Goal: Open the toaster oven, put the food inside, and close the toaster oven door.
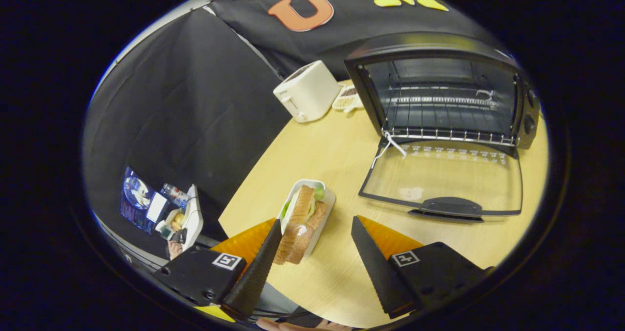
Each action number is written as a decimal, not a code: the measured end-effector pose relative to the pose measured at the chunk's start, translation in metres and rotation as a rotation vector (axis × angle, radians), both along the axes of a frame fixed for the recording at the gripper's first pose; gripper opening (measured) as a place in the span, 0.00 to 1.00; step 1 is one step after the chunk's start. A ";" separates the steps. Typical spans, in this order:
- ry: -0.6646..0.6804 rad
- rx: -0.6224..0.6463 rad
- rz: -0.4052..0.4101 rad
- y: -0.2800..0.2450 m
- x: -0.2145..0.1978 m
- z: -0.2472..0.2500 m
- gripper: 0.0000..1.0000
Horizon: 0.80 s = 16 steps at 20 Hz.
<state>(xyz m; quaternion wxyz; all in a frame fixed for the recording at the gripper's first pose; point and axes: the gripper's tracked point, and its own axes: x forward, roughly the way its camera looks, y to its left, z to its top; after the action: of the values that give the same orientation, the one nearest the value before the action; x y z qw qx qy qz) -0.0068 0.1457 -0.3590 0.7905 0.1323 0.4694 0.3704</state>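
Pale wood makes up the table (337, 160), and on it sits the oven (442, 89) at the far right, its door (442, 177) dropped flat toward the near side. Glass in the door lets the wood show through. A wire rack (447, 135) runs along the front of the cavity, and a white tie (390, 145) hangs at the rack's left corner. Two knobs (529, 111) on the oven's right face are cut off and hard to make out.

Near the table's left edge lies a white tray (326, 209) with a sandwich (302, 223) in it; green filling shows at its far end. The gripper (316, 223) stands wide open, holding nothing. Its left finger overlaps the near left side of the tray and hides part of the sandwich there; whether it touches is unclear. Its right finger is apart from the tray, over bare wood to the right.

Far left of the oven stands a white toaster (307, 91), and just right of it a small dish (347, 98) with something dark in it, too small to tell. Off the table at the near left, a screen (141, 199) and some clutter sit low down, blurred. A bit of a hand (293, 325) shows under the fingers, mostly cut off.
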 end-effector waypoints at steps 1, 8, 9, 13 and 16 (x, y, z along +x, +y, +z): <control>0.028 0.035 0.014 0.007 -0.003 0.000 0.96; 0.147 0.068 0.064 0.030 -0.011 -0.015 0.73; 0.150 0.087 0.038 0.028 -0.007 -0.013 0.63; 0.142 0.218 0.011 0.032 -0.003 0.008 0.40; 0.151 0.293 -0.001 0.031 -0.004 0.026 0.39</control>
<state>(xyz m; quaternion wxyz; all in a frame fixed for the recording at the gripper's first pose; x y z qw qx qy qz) -0.0108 0.1764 -0.3328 0.7256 0.2740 0.4682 0.4234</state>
